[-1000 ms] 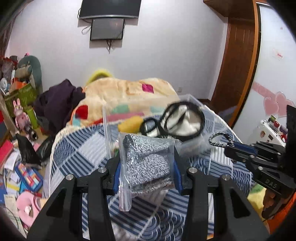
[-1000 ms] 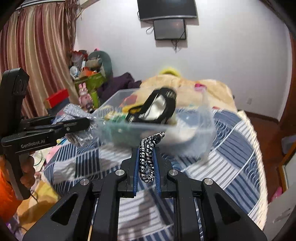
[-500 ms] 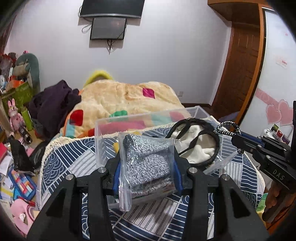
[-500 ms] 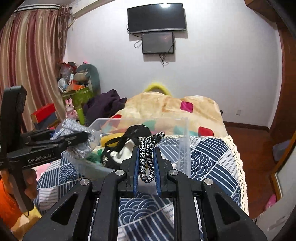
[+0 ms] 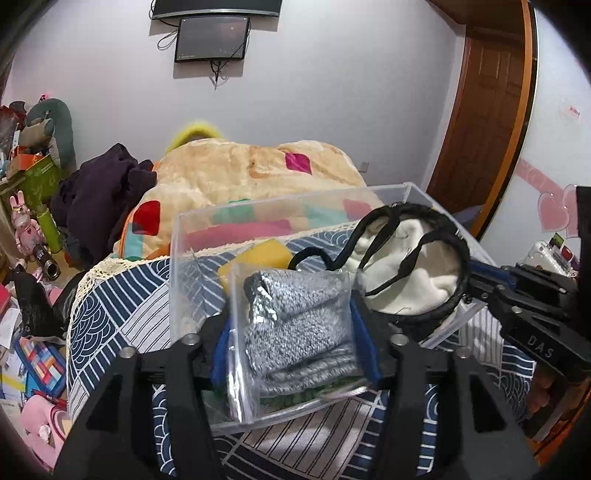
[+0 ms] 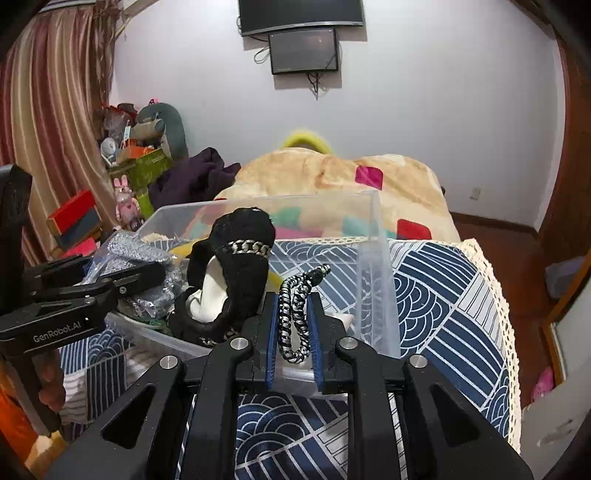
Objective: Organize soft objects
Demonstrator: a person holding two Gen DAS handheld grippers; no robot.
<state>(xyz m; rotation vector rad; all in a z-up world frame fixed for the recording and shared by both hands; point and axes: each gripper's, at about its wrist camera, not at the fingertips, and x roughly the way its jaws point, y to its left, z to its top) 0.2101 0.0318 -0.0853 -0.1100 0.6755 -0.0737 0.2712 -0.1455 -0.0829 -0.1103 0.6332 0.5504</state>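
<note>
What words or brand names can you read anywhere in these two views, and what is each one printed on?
"DAS": on the side of the right gripper, seen from the left wrist view.
"GenRobot.AI": on the body of the left gripper, seen from the right wrist view.
Red print on a wall sticker by the door: too small to read.

— What hangs on the plain white wall (image 6: 424, 92)?
— A black curved screen (image 6: 300, 16) with a smaller dark monitor (image 6: 303, 50) just under it, cables dangling.
— And at the sides?
— Red and cream striped curtains (image 6: 48, 122) on the left, a brown wooden door (image 5: 487, 110) on the right.
— The bed?
— Covered by a blue and white wave-patterned cloth (image 6: 443, 295) and a beige patchwork blanket (image 5: 236, 173).
</note>
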